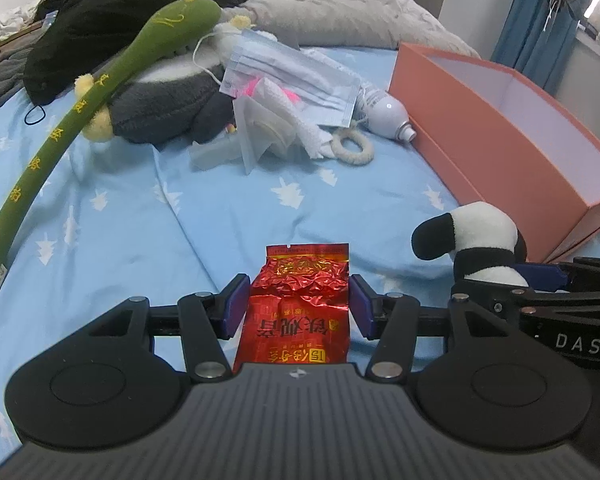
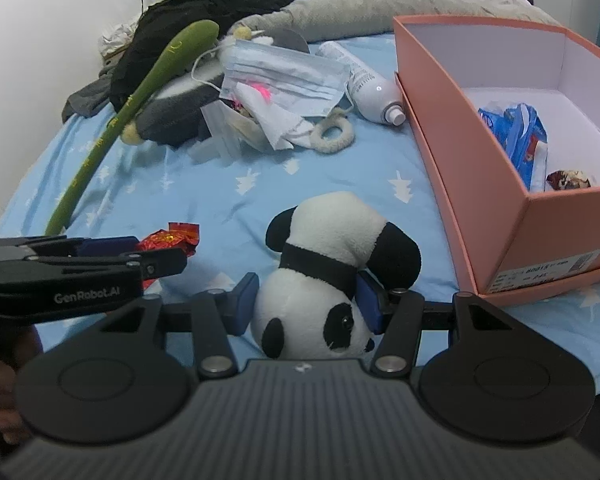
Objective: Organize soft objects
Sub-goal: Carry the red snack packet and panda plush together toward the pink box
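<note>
While fingers [image 2: 246,306] flank panda [image 2: 320,280], packet [image 1: 298,308] likewise

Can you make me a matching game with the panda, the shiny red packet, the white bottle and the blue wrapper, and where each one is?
Things:
1. panda plush
2. red foil packet
3. white spray bottle
4. blue wrapper

Places:
A. inside the pink box
B. between the right gripper fingers
C. lying on the bed beside the face masks
D. between the left gripper fingers

Pairs: 1-B, 2-D, 3-C, 4-A
</note>
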A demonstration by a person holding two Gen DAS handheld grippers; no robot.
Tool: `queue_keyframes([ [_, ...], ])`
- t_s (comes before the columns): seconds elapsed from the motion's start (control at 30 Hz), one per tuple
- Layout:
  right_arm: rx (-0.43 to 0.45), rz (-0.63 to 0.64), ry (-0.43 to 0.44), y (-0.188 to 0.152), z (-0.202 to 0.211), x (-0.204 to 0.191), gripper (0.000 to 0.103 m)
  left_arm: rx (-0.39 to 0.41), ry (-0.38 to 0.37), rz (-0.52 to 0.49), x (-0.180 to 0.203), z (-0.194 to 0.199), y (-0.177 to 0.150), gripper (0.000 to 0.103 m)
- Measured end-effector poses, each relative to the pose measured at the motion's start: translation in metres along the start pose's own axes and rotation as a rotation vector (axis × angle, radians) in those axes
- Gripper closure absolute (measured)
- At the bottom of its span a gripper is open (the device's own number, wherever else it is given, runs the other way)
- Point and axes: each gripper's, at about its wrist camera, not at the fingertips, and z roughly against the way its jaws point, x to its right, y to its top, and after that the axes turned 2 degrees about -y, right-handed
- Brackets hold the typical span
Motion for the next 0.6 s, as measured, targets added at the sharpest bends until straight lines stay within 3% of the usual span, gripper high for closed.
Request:
queue_keyframes([
  [0.33,0.016,0.012,0.014,0.004,0.008,-0.003,0.047,0.028,-0.001,0.036,0.002,0.01,0.005,0.043],
  [0.6,0.086,0.032,0.036,0.032,0.038,-0.007,0.047,0.109,-0.017,0.045,0.015,0.046,0.041,0.043],
])
